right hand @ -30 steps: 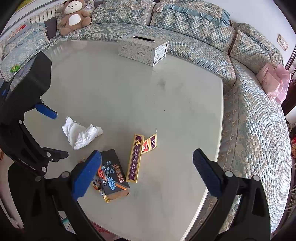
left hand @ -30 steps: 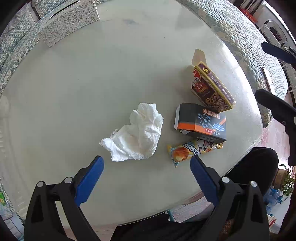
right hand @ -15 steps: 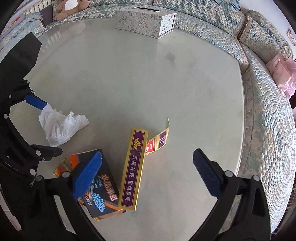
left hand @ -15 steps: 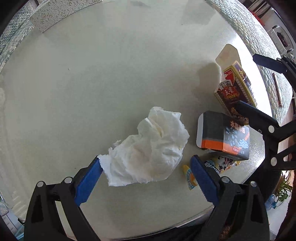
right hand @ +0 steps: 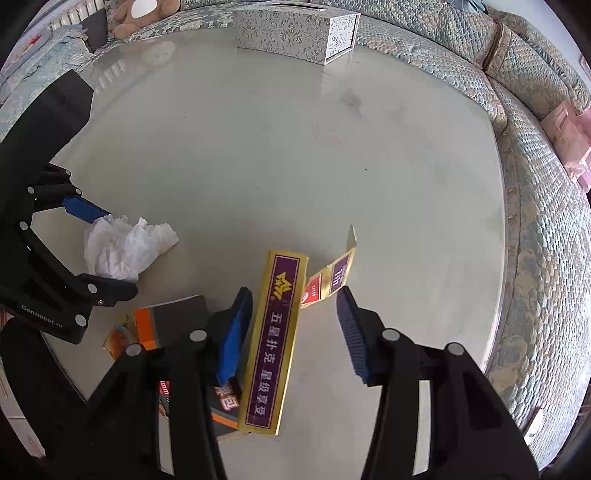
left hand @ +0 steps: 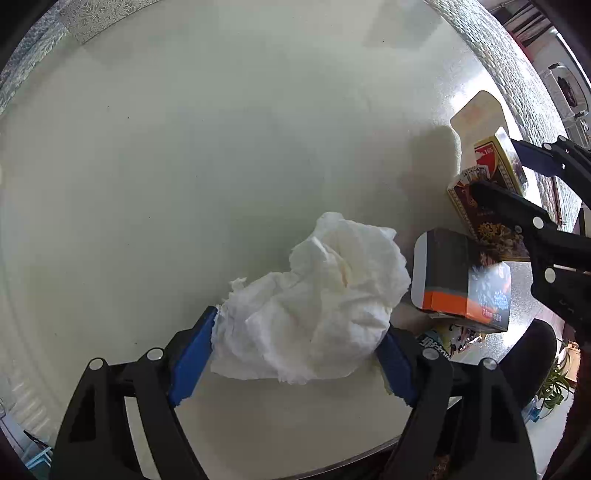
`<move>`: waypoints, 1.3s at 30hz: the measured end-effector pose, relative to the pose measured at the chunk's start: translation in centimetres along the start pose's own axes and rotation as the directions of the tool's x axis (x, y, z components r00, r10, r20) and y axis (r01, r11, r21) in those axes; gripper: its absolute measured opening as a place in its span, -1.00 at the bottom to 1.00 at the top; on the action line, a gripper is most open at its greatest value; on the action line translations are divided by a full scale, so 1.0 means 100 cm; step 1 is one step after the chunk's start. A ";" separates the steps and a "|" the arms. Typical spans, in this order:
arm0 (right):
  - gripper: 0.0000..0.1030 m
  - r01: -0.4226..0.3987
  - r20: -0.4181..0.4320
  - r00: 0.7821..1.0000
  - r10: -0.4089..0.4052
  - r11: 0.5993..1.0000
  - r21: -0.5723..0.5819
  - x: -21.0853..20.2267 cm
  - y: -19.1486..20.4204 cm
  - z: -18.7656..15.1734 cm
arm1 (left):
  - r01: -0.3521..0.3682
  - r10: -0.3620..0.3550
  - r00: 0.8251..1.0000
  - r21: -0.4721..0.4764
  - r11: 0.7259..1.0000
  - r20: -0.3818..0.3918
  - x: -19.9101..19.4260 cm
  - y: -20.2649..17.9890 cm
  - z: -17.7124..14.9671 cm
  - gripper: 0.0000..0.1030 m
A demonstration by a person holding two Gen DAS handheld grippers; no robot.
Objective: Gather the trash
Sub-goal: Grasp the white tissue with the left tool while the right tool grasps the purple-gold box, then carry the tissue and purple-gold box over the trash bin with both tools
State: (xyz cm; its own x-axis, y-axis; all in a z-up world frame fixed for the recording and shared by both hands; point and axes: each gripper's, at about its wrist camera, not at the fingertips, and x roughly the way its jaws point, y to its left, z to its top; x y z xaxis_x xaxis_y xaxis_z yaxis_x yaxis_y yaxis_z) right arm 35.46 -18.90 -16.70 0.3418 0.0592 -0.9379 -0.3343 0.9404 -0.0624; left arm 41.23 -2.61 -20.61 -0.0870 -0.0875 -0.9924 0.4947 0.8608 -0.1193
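Observation:
A crumpled white tissue lies on the round glass table, between the open jaws of my left gripper; the blue pads touch or nearly touch its sides. It also shows in the right wrist view. My right gripper is open around a gold-and-purple playing-card box with its flap open. The card box also shows in the left wrist view. A black-and-orange box lies beside it, on a snack wrapper.
A patterned tissue box stands at the table's far edge. A quilted blue-green sofa curves around the table. A teddy bear sits at the back left. Pink bags lie on the sofa at right.
Both grippers have moved down and forward. The left now straddles the tissue and has narrowed; the right has narrowed around the card box.

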 end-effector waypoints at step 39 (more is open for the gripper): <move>-0.62 0.131 0.193 0.974 -0.116 0.989 -0.067 -0.139 0.054 -0.041 | -0.101 0.104 0.968 -0.026 0.995 0.228 -0.126 -0.077 -0.087 -0.36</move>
State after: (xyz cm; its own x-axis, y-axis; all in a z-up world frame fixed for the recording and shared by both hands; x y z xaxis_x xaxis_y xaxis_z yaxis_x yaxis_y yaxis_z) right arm 25.35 -15.98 -5.41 0.5415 0.0130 -0.8406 -0.3443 0.9156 -0.2076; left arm 30.94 -3.80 -6.89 0.1647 -0.1096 -0.9802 0.4784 0.8780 -0.0178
